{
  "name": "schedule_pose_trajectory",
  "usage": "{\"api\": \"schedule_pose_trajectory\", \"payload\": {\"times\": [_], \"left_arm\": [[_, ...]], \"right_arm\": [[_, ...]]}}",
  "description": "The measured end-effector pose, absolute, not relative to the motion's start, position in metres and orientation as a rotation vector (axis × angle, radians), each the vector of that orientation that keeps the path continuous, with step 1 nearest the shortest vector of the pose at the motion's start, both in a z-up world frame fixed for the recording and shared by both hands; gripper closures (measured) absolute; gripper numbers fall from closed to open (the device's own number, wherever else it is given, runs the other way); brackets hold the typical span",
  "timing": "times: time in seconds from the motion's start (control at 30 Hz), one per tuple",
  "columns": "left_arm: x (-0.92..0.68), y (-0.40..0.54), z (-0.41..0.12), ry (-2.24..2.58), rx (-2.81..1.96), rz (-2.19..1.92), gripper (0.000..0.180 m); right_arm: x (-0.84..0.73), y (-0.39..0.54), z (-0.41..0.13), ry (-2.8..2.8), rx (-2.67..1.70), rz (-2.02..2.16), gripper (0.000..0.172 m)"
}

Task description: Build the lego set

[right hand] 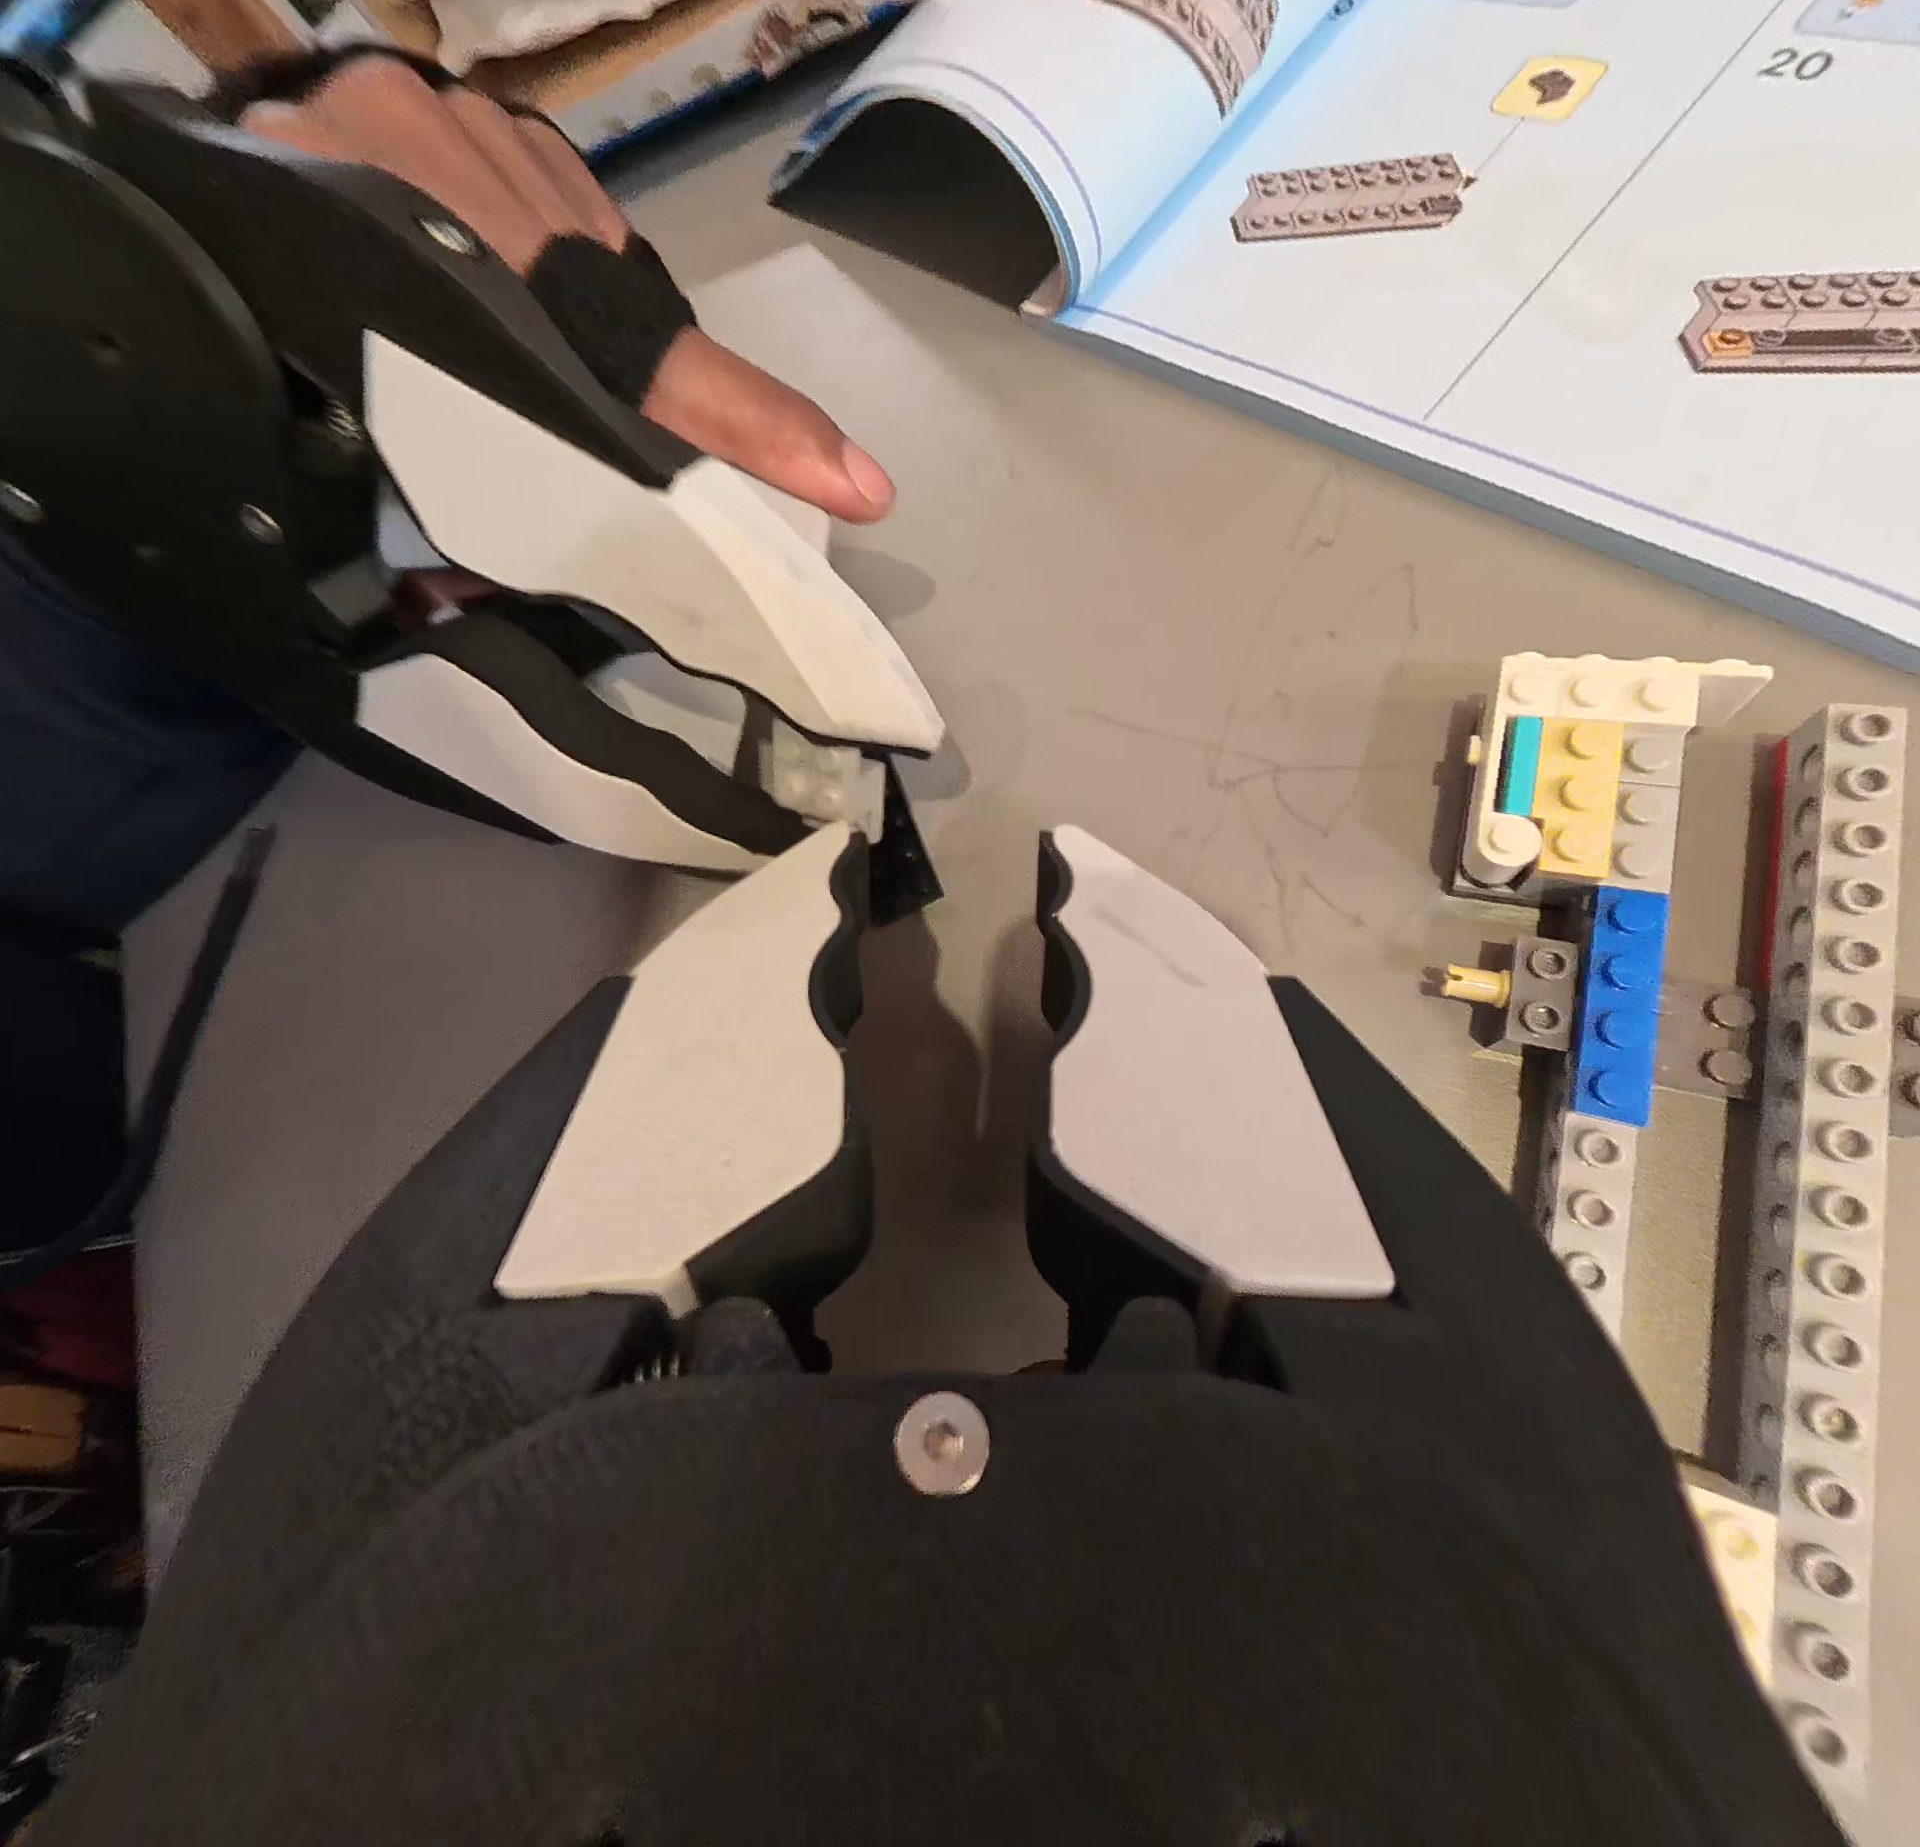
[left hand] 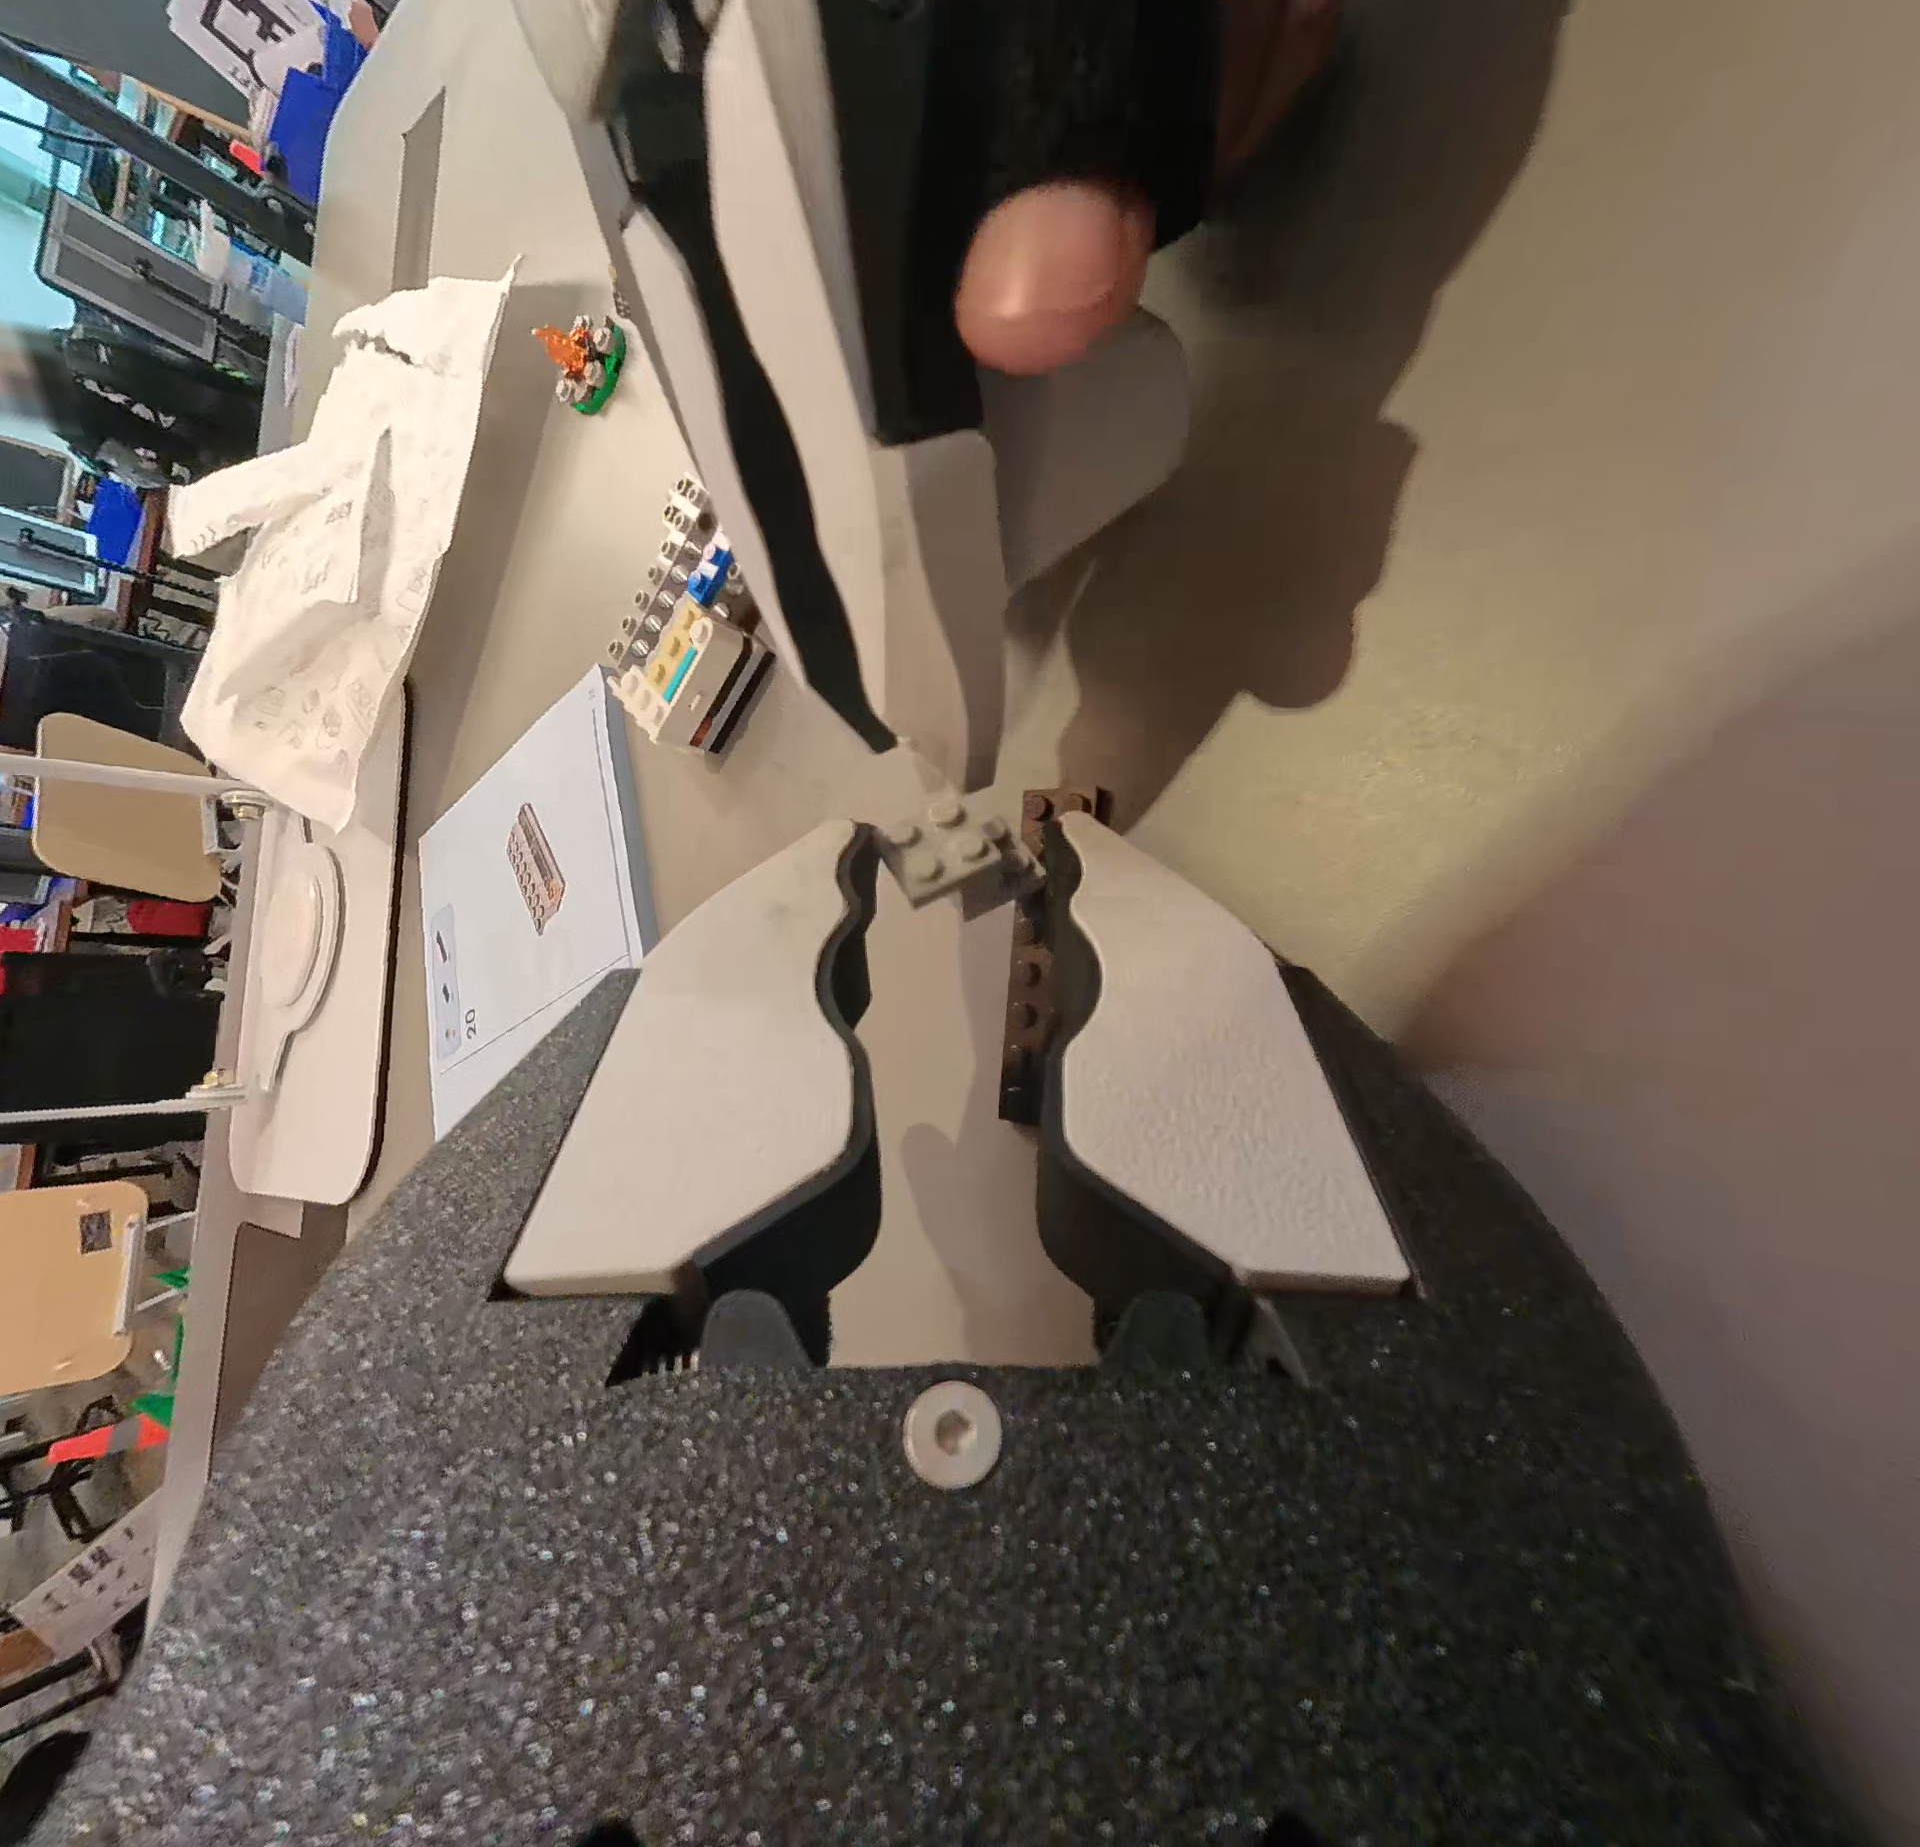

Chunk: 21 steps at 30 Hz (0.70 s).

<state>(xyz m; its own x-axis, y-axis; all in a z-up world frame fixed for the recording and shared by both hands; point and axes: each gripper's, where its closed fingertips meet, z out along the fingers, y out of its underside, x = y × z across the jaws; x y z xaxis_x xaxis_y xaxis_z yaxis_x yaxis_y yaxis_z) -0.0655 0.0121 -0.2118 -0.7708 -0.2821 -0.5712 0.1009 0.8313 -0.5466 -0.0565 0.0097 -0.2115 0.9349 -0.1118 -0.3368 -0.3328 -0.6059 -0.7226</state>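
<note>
While a gloved hand sits in the upper left of the right wrist view, the left gripper it holds pokes in toward the middle. Its fingers are closed part way on a small grey plate with bumps on top. The plate touches one finger. A long brown strip lies flat against the other finger.

In the middle of the frame is the right gripper. Its fingers stand apart and hold nothing. The dark end of the strip touches the tip of its left finger. Its right finger is clear of the strip, with bare table showing in the gap.

To the right stands a little brick model in white, yellow and blue, beside a long grey bar. An open booklet fills the upper right.

I cannot tell how the plate and the strip join, because the fingers hide that spot. The left gripper looks blurry. The bar and the booklet are cut off at the right edge.
</note>
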Motion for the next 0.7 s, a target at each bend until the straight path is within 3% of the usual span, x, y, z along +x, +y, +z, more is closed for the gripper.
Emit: {"api": "schedule_pose_trajectory", "payload": {"times": [0.27, 0.7], "left_arm": [[-0.071, 0.014, -0.220, 2.429, -0.206, -0.792, 0.149], [-0.077, 0.021, -0.224, 2.548, -0.432, -1.018, 0.149]], "right_arm": [[-0.062, 0.008, -0.210, 0.248, -2.223, 0.365, 0.142], [-0.075, 0.013, -0.231, -0.164, -2.378, 0.086, 0.145]]}}
